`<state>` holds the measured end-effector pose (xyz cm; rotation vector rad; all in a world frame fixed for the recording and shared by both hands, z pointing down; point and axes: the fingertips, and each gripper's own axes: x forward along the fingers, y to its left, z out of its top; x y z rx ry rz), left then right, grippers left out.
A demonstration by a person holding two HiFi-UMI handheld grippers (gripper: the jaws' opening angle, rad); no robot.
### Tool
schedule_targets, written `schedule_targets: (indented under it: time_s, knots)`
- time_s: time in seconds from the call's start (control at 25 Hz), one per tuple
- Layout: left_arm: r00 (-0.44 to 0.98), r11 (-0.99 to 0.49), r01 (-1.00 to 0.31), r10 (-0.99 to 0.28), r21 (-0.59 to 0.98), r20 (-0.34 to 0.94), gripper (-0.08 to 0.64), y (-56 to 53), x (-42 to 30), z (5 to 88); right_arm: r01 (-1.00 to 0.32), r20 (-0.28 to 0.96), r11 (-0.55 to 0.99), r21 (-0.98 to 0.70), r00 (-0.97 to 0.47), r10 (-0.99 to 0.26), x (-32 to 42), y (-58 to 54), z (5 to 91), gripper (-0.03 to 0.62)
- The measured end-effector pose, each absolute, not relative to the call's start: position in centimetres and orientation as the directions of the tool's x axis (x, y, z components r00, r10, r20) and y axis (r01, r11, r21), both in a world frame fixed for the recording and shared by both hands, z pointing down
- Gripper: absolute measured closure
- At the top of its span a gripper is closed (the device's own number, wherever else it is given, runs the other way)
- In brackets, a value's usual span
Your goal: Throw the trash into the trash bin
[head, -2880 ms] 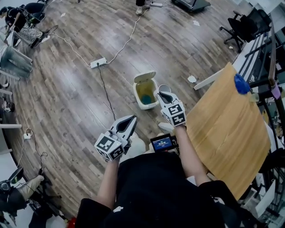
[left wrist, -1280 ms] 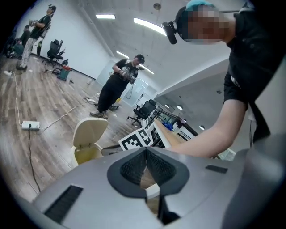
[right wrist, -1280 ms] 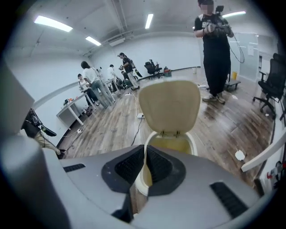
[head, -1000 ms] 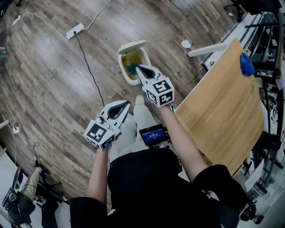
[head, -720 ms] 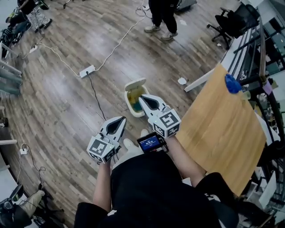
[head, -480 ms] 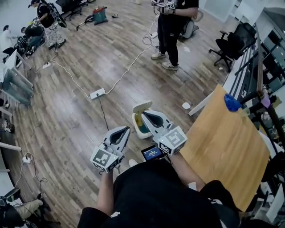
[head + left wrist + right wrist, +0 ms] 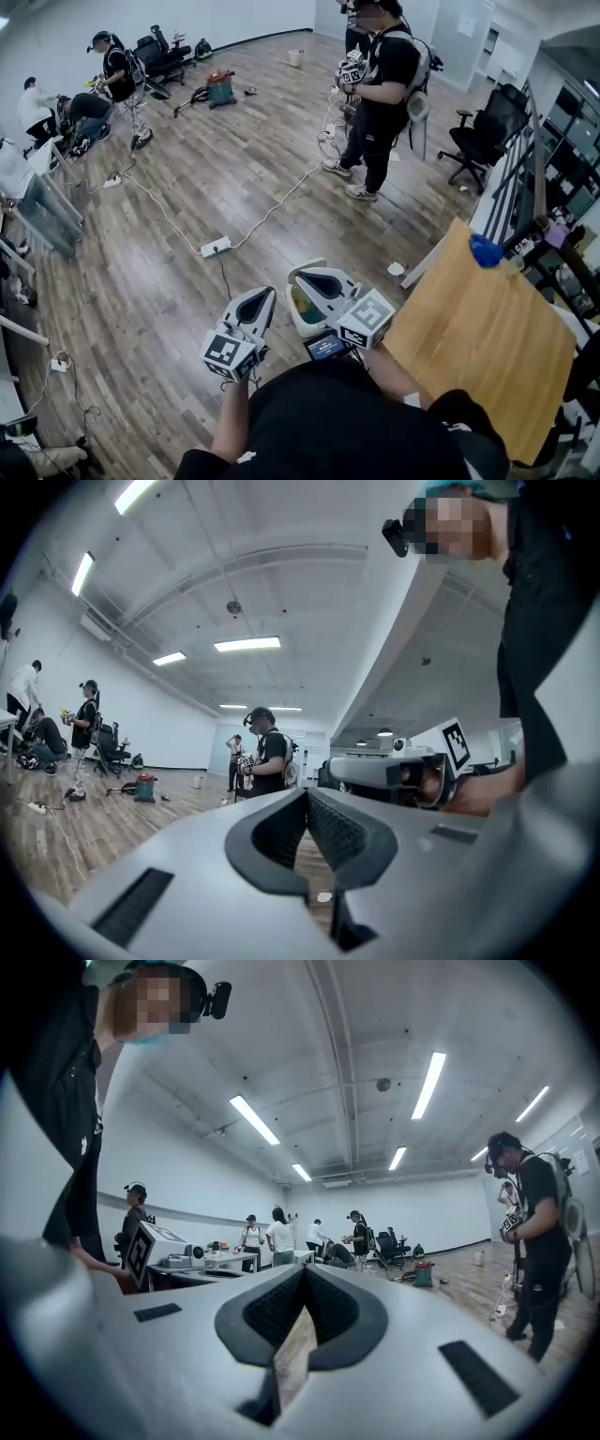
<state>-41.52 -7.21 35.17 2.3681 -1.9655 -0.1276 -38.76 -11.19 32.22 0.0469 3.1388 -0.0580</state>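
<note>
Wood floor [image 7: 187,216], white walls [image 7: 412,1206], strip lights [image 7: 429,1084]

A power strip [image 7: 216,247] lies on the floor [image 7: 141,281], a blue object [image 7: 486,250] on the wooden table [image 7: 478,337].

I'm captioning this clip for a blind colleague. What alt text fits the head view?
Seen from above, a person holds two shut, empty grippers, left gripper and right gripper, over a wooden floor, with a small open white trash bin showing between them. A wooden table stands to the right; another person stands farther off.
</note>
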Motion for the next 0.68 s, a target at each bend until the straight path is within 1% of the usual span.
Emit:
schedule_targets:
  time_s: [0.16, 0.4, 0.68]
  knots:
    - [0.189, -0.19, -0.976, -0.982, 0.109, -0.02, 0.554, -6.9, -41.3, 35.6, 0.048, -0.001, 0.998, -0.042, -0.999, 0.048, -38.9, -10.4, 32.3, 0.595]
    - [0.156, -0.16, -0.977, -0.987, 0.141, -0.038, 0.554, -6.7, -42.6, 36.0, 0.049, 0.013, 0.998, -0.039, -0.999, 0.049, -39.7, -10.1, 32.9, 0.594]
    - [0.184, -0.188, -0.971, -0.982, 0.146, -0.044, 0.554, -6.6, -41.9, 36.3, 0.058, 0.005, 0.997, -0.042, -0.998, 0.059, -40.2, -9.5, 32.8, 0.594]
